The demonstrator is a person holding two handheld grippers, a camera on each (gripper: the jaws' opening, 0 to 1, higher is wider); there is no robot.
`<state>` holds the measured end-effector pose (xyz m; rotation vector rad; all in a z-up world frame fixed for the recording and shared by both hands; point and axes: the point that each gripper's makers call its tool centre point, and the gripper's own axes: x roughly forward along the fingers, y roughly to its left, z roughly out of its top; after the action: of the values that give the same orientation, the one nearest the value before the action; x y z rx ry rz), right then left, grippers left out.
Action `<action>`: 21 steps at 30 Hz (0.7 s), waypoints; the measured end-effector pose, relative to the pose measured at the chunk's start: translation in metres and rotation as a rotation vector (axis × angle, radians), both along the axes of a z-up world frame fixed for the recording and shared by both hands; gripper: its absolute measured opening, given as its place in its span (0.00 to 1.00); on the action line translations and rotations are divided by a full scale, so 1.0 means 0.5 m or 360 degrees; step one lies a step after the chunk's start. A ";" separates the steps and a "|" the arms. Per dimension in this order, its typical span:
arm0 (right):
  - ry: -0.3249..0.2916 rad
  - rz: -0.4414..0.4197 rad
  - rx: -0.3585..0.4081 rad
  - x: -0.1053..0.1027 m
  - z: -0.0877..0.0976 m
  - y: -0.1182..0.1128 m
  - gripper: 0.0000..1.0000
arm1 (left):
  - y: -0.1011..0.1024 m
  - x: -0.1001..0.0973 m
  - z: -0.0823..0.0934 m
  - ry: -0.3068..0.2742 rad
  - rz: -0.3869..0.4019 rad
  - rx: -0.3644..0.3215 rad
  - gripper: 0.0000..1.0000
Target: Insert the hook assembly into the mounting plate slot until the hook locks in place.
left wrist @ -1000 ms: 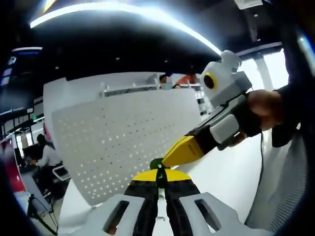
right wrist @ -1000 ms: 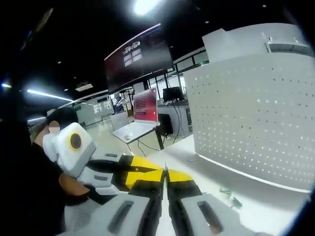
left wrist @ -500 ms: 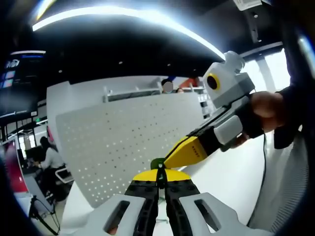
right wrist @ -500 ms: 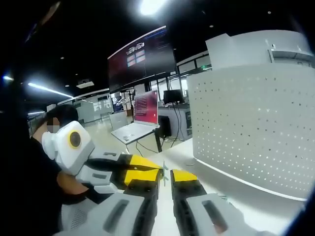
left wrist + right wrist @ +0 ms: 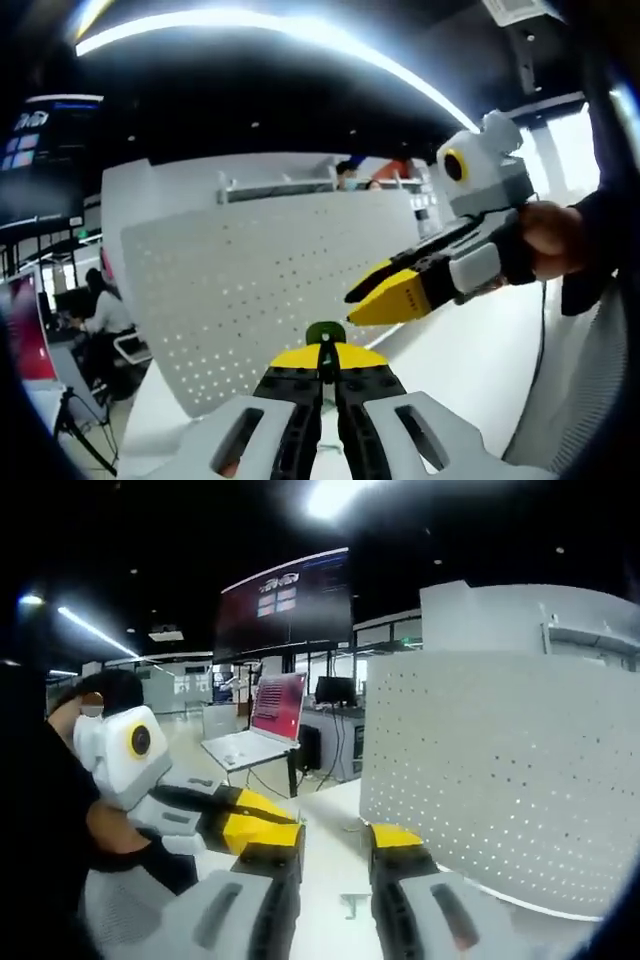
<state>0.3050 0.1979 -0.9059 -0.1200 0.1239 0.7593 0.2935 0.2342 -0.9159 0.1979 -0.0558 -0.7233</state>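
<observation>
- Left gripper (image 5: pixel 326 352): jaws clamped on the green hook (image 5: pixel 325 332), held in front of the pegboard (image 5: pixel 270 290).
- Right gripper (image 5: pixel 335 842): jaws apart, nothing between them; pegboard (image 5: pixel 500 770) stands upright just beyond.

Left yellow-tipped two-jaw gripper (image 5: pixel 326 357): jaws closed together, pinching a small green part. Right yellow-tipped two-jaw gripper (image 5: pixel 335 846): jaws parted, nothing between them, positioned just beside the left gripper.

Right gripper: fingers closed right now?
No. In the right gripper view the right gripper has its yellow-tipped fingers spread, white table showing between them.
</observation>
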 end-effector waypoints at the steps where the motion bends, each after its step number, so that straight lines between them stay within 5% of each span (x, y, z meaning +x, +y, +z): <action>1: -0.0025 -0.0012 0.0009 0.001 -0.001 -0.005 0.25 | -0.001 0.001 -0.001 0.0004 -0.0001 0.0004 0.03; 11: -0.0214 -0.0131 -0.0026 0.009 -0.011 -0.057 0.26 | 0.006 0.015 -0.003 0.0019 0.0046 0.0017 0.03; 21: -0.0208 -0.0176 -0.0064 0.027 -0.040 -0.094 0.27 | -0.003 0.046 0.018 0.0008 0.0075 0.0033 0.03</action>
<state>0.3186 0.1509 -0.9258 -0.1991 0.0214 0.6367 0.3166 0.2326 -0.9068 0.2167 -0.0387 -0.6773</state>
